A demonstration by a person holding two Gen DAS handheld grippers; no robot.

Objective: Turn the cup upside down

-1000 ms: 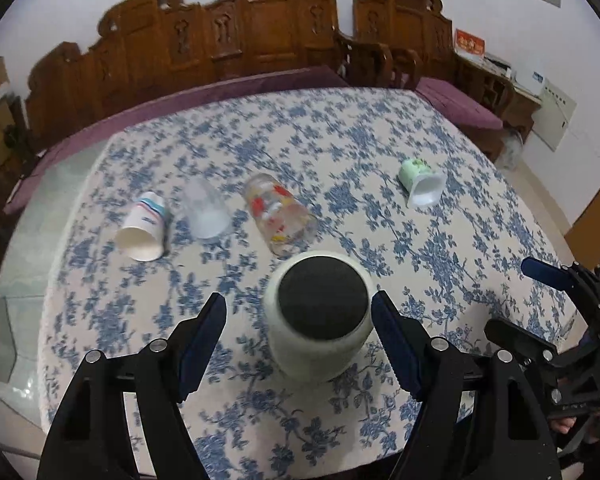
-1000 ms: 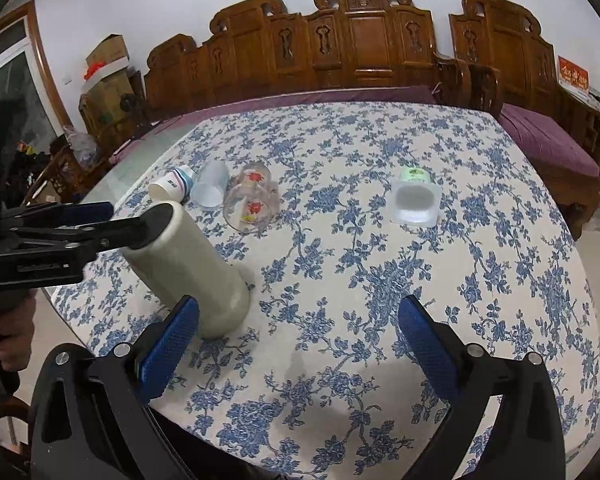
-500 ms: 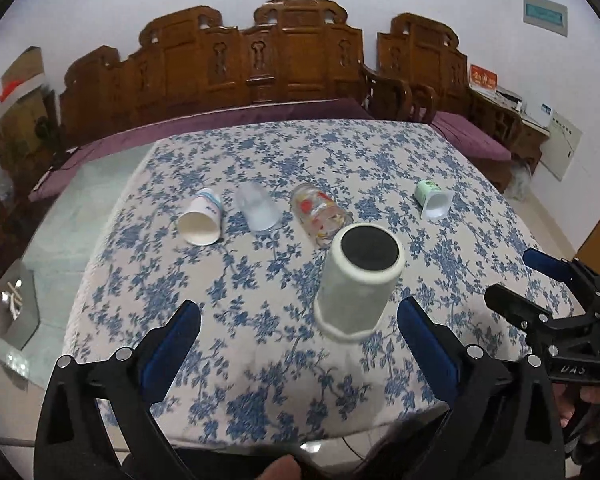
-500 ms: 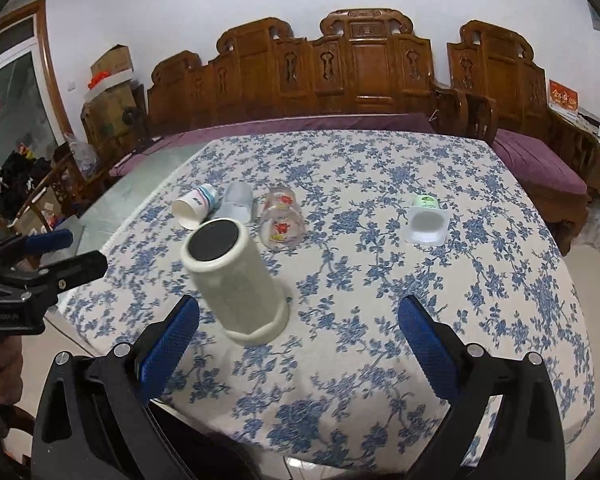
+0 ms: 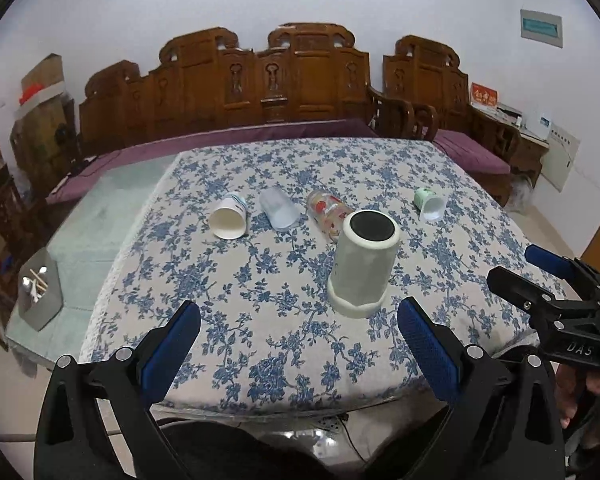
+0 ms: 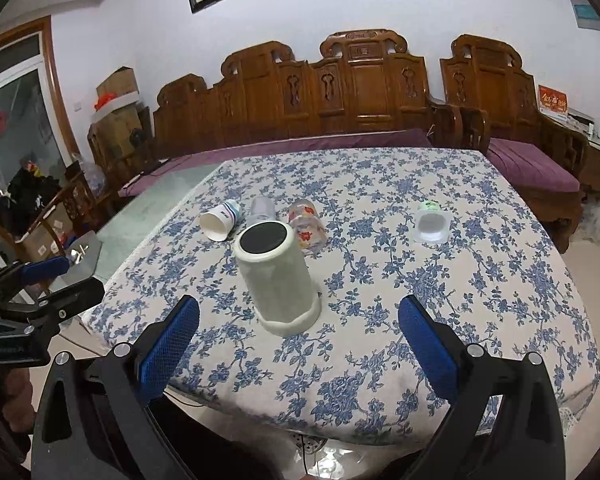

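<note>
A tall pale cup point(image 5: 362, 268) stands mouth-down on the flowered tablecloth, its dark base facing up; it also shows in the right wrist view point(image 6: 278, 276). My left gripper point(image 5: 300, 340) is open and empty, pulled back over the table's near edge, short of the cup. My right gripper point(image 6: 299, 340) is open and empty, also back from the cup. Each gripper shows in the other's view, the right one point(image 5: 540, 276) and the left one point(image 6: 48, 284).
Behind the tall cup several cups lie on their sides: a paper cup point(image 5: 229, 222), a clear plastic cup point(image 5: 278, 209), a printed glass point(image 5: 329, 213) and a green-and-white cup point(image 5: 430, 203). A carved wooden bench point(image 5: 268, 84) stands behind the table. A grey holder point(image 5: 40, 288) sits left.
Both grippers have drawn back and up from the tall cup. The left gripper, which flanked it a second ago, now sits clear of it. The cup stands alone, mouth-down.
</note>
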